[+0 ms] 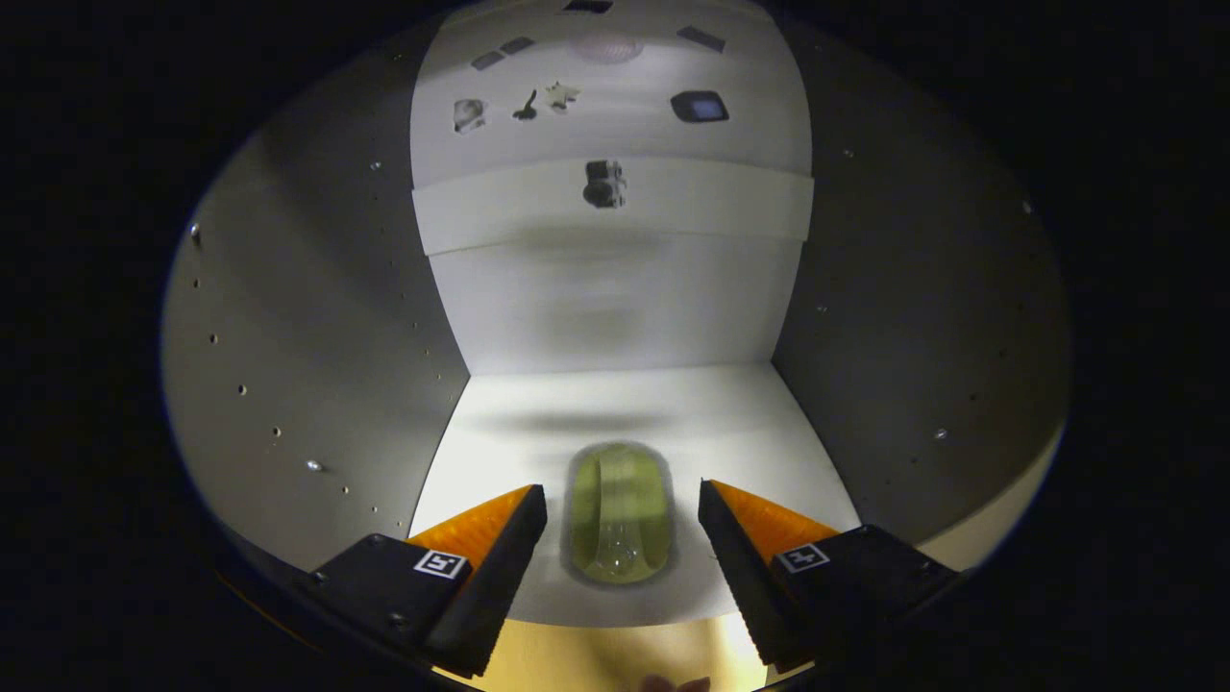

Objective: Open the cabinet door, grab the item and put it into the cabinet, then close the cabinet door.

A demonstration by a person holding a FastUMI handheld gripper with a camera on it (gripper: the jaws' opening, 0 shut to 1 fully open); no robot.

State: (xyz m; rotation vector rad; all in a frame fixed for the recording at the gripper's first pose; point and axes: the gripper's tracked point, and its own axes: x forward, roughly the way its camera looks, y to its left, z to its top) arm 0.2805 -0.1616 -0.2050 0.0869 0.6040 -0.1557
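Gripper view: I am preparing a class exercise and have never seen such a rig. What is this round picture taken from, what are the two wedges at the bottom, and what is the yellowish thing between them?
The picture comes from a wide-angle camera that rides on a hand-held gripper, a two-finger tool that a person carries; no robot arm is involved. The two wedges at the bottom are its fingers, seen from behind. They stand apart, with a gap on each side of the yellow-green item, so nothing is held: the item lies on the white cabinet floor between the fingertips. What the item is cannot be told; it looks glossy and oblong. The grey panels with small holes left and right are the cabinet's side walls, and the pale panel ahead is its back wall. So the camera looks into the open cabinet.
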